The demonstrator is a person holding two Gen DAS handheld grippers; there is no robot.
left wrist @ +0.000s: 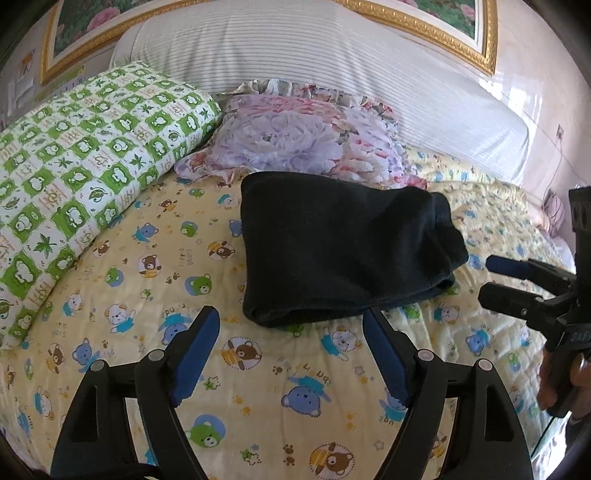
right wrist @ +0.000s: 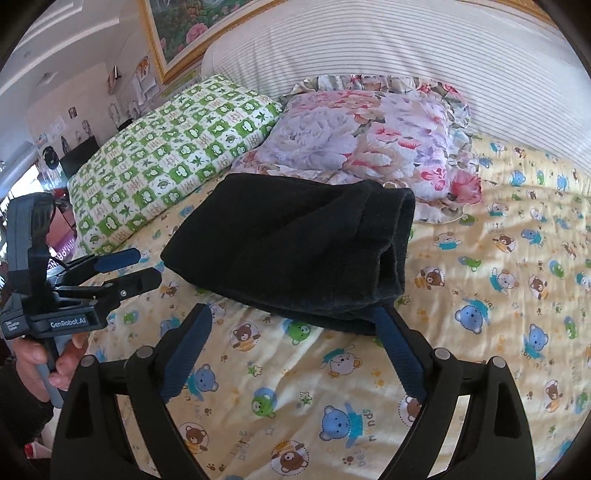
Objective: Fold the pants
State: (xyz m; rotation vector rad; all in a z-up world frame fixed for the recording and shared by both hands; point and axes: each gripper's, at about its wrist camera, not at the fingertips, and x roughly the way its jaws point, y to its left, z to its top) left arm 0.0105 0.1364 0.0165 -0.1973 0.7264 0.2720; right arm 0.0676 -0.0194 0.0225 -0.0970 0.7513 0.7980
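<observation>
Black pants (left wrist: 343, 243) (right wrist: 295, 243) lie folded into a thick bundle on the yellow bear-print quilt (left wrist: 147, 258) (right wrist: 480, 295), in front of the pillows. My left gripper (left wrist: 290, 317) hovers just short of the bundle's near edge, jaws wide apart and nothing between them. From the right wrist view the left gripper (right wrist: 144, 266) shows to the left of the pants, held by a hand. My right gripper (right wrist: 293, 314) stands open at the near edge too, its right fingertip (right wrist: 380, 317) close to the cloth. The right gripper (left wrist: 487, 278) sits right of the bundle.
A green checked pillow (left wrist: 92, 166) (right wrist: 173, 155) lies at the back left, and a floral pillow (left wrist: 295, 136) (right wrist: 369, 136) sits directly behind the pants. A striped headboard (left wrist: 314, 55) and a gold-framed painting (left wrist: 443, 33) rise beyond. Quilt stretches right of the pants.
</observation>
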